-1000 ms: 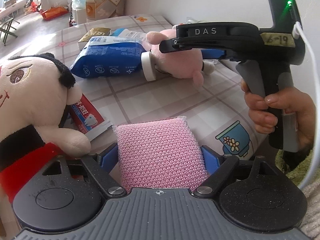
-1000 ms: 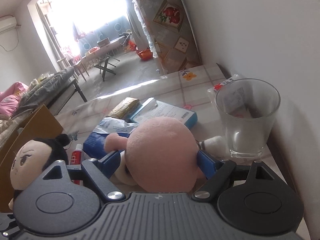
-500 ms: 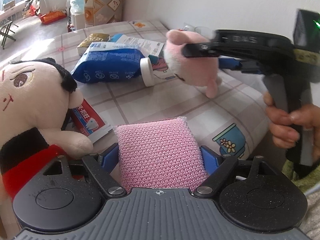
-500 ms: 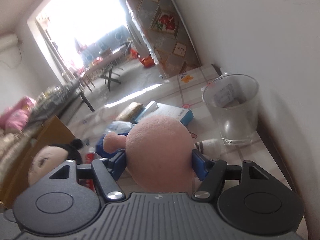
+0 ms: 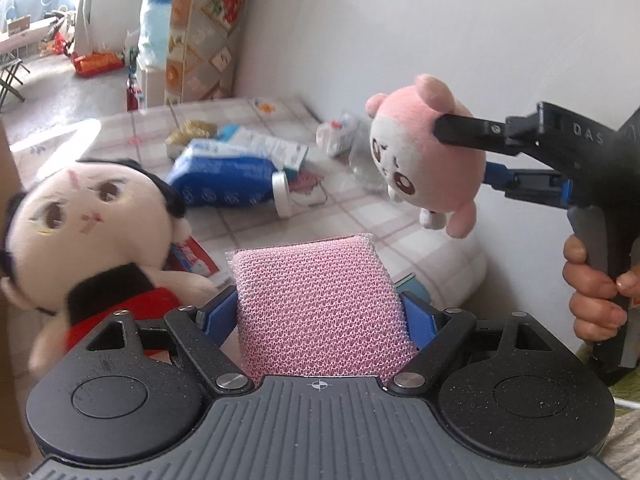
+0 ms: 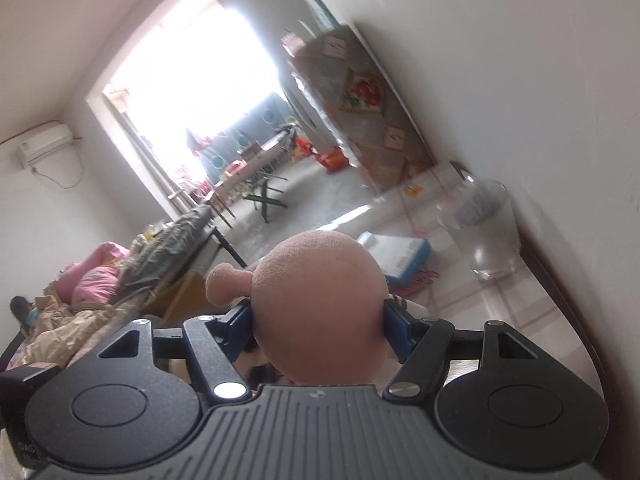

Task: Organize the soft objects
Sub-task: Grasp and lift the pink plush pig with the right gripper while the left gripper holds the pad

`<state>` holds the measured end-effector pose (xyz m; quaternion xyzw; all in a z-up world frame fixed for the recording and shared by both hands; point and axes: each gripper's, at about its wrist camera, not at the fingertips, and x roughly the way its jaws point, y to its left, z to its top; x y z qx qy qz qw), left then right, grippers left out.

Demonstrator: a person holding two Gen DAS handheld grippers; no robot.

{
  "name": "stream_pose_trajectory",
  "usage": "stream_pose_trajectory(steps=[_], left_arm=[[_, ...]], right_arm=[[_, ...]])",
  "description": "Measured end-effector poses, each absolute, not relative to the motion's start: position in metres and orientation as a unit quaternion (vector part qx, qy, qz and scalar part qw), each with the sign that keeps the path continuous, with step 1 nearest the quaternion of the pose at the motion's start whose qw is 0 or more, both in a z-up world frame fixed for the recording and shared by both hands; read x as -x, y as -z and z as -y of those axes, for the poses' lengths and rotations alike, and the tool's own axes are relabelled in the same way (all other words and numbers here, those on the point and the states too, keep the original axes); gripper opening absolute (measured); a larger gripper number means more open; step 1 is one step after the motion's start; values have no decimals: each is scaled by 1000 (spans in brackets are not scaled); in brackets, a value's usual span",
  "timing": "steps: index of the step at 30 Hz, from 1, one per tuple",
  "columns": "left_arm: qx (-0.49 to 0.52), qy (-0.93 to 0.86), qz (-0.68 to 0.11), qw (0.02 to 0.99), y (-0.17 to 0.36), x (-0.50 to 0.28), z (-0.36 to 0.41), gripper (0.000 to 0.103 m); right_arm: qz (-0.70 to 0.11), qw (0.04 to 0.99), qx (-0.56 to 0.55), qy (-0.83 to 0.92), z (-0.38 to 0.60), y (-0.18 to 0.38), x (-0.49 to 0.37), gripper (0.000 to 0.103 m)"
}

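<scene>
The pink sponge (image 5: pixel 320 308) sits clamped in the left tongs (image 5: pixel 320 320); the pink plush (image 5: pixel 428 156) hangs gripped in the right tongs (image 6: pixel 318 320), above the table (image 5: pixel 360 216). Neither is put away; the doll (image 5: pixel 92 232) waits left.

My left gripper (image 5: pixel 320 312) is clamped on the pink sponge (image 5: pixel 320 304); my right gripper (image 6: pixel 318 320), raised, pinches the pink plush toy (image 6: pixel 320 300).

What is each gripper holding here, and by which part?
Left gripper clamps the pink mesh scrubbing sponge by its side edges. Right gripper squeezes the round pink plush toy across its body.
</scene>
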<state>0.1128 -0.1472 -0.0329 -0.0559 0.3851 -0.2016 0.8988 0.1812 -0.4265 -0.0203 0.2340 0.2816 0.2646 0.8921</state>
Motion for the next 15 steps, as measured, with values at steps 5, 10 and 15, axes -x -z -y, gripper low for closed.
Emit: stream_pose_trajectory(steps=[5, 10, 15], left_arm=[[74, 190, -342, 917, 5, -82, 115, 84], [99, 144, -294, 940, -24, -53, 67, 84], [111, 72, -235, 963, -55, -23, 12, 84]], right_arm=[[-249, 894, -213, -305, 401, -18, -161, 71], [-224, 881, -193, -371, 353, -53, -155, 71], [-211, 849, -181, -450, 285, -82, -165, 72]])
